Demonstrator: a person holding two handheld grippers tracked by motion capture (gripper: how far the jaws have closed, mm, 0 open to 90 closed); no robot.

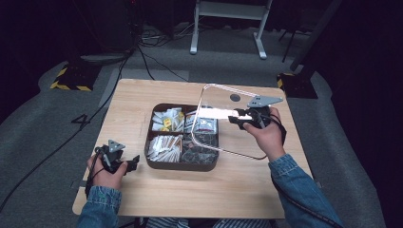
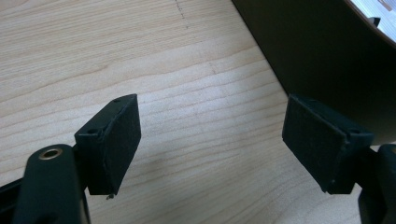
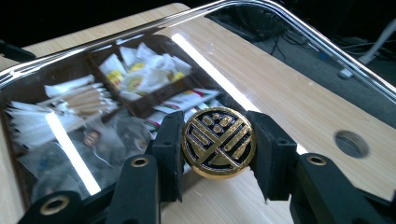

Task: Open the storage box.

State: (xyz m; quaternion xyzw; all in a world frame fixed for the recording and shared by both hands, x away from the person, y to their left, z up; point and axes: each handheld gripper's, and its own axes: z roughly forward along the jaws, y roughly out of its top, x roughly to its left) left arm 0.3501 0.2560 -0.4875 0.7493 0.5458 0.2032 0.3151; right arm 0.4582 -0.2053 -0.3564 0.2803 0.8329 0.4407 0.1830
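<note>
A dark brown compartment box holds several sachets and paper packets. My right gripper is shut on the round gold-and-black knob of the box's clear lid. The lid hangs tilted above the box's right half and reaches out over the table to its right. Through the lid I see the box's compartments. My left gripper rests low at the box's left front corner. Its jaws stand open over bare wood, and the box wall lies just beyond the right pad.
The wooden table has a round hole at the back right, close behind the lid. There is free wood in front of the box and on its left. Cables and a white stand's legs are on the grey floor beyond.
</note>
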